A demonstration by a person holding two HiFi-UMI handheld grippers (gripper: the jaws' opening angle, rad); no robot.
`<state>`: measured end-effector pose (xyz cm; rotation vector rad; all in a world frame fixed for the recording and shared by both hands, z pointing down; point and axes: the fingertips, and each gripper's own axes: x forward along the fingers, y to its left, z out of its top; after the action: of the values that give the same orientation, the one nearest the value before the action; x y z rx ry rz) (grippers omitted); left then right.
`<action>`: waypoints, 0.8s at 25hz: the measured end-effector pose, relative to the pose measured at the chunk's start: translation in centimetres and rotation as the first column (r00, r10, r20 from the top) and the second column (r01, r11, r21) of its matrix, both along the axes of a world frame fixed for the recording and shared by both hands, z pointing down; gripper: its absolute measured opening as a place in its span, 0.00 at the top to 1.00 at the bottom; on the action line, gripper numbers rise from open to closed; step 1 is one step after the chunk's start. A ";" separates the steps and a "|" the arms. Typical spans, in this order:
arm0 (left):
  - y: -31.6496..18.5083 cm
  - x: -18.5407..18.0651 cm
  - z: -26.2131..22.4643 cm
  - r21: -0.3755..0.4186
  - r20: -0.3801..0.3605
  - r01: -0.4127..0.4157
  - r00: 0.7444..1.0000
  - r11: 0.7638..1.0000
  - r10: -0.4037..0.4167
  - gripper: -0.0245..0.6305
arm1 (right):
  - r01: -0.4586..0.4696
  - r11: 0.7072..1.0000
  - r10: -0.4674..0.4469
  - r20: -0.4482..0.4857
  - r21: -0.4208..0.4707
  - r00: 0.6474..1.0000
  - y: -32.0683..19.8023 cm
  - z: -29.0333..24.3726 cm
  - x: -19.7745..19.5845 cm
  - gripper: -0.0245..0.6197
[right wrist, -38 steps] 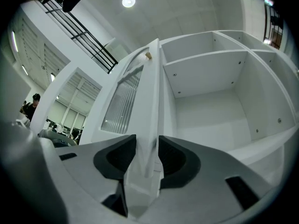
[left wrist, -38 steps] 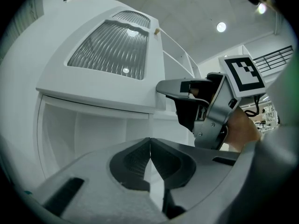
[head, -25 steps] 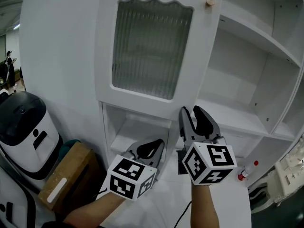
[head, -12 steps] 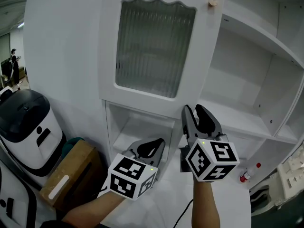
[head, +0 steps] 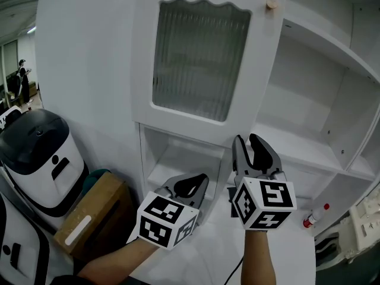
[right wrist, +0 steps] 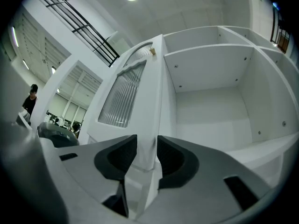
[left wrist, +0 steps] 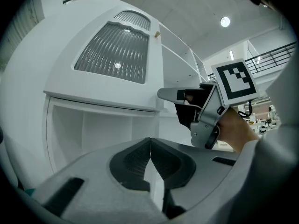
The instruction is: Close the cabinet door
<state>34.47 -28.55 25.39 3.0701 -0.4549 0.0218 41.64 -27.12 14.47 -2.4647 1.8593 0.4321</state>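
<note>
White cabinet (head: 332,88) fills the background, ahead of and to the right of both tongs.

Change: right gripper (head: 249,142) jaws have just been closing. The free edge of the cabinet door (head: 202,58) stands between them and both pads now sit against it, so I read it as clamped on the lower corner of that edge. The hand itself is where it was a second ago, and the door looks no nearer shut.

Door rises up and to the left from the right gripper, ribbed glass facing out, knob (head: 272,4) high above the jaws.

Left gripper (head: 191,186) sits just left of and below the right one. Jaws together, nothing in them, pointing at the open cubby (head: 178,159) under the door.

Meaning: grip looks made, closing not yet started. Shelves right of the right gripper are fully exposed. Next is probably a swing to the right. Risk: thin edge slipping out of the pads mid-swing.
</note>
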 end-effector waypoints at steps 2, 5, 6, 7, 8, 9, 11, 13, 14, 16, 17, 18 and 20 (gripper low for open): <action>0.2 -0.3 0.0 -0.002 0.000 -0.002 1.000 1.000 0.002 0.94 | -0.014 1.000 0.014 -0.009 -0.015 1.000 0.2 0.3 -0.3 0.74; 0.6 -1.0 0.1 -0.004 -0.001 -0.006 1.000 1.000 0.006 0.94 | -0.026 0.999 0.026 -0.013 -0.022 1.000 0.7 0.7 -0.9 0.74; 0.7 -1.4 0.2 -0.005 -0.002 -0.007 1.000 1.000 0.007 0.94 | -0.029 0.999 0.029 -0.014 -0.023 0.999 0.9 0.8 -1.2 0.74; 0.7 -1.7 0.2 -0.007 -0.003 -0.006 1.000 1.000 0.006 0.94 | -0.032 0.999 0.032 -0.014 -0.025 0.999 1.1 1.0 -1.5 0.74; 0.8 -2.1 0.2 -0.008 -0.003 -0.006 1.000 1.000 0.006 0.94 | -0.036 0.999 0.036 -0.013 -0.028 0.999 1.2 1.2 -1.9 0.74; 0.9 -2.5 0.2 -0.008 -0.004 -0.005 1.000 1.000 0.005 0.94 | -0.041 0.999 0.041 -0.013 -0.033 0.999 1.4 1.4 -2.3 0.75; 1.0 -3.2 0.2 -0.008 -0.005 -0.007 1.000 1.000 0.007 0.94 | -0.050 0.998 0.050 -0.017 -0.044 0.999 1.6 1.8 -3.1 0.76; 1.1 -4.0 0.2 -0.010 -0.004 -0.007 1.000 1.000 0.007 0.94 | -0.053 0.997 0.052 -0.022 -0.057 0.998 1.8 2.4 -4.1 0.78; 1.1 -4.4 0.3 -0.011 -0.003 -0.005 1.000 1.000 0.005 0.94 | -0.053 0.997 0.052 -0.022 -0.064 0.998 1.9 2.8 -4.6 0.78; 1.0 -5.3 0.5 -0.016 -0.003 0.002 1.000 1.000 -0.002 0.94 | -0.051 0.996 0.050 -0.018 -0.075 0.999 2.0 3.5 -5.7 0.80; 0.9 -5.8 0.5 -0.018 -0.004 0.005 1.000 1.000 -0.005 0.94 | -0.051 0.996 0.050 -0.015 -0.080 0.999 2.1 3.9 -6.2 0.80; 0.9 -6.2 0.5 -0.019 -0.004 0.007 1.000 1.000 -0.007 0.94 | -0.051 0.995 0.050 -0.010 -0.085 0.999 2.2 4.3 -6.7 0.81; 0.9 -7.1 0.6 -0.022 -0.004 0.009 1.000 1.000 -0.009 0.94 | -0.051 0.994 0.052 0.001 -0.097 0.999 2.3 5.2 -7.7 0.83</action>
<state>27.37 -27.61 26.04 3.0460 -0.4657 0.0208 33.94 -24.81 19.63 -2.5782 1.8618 0.3471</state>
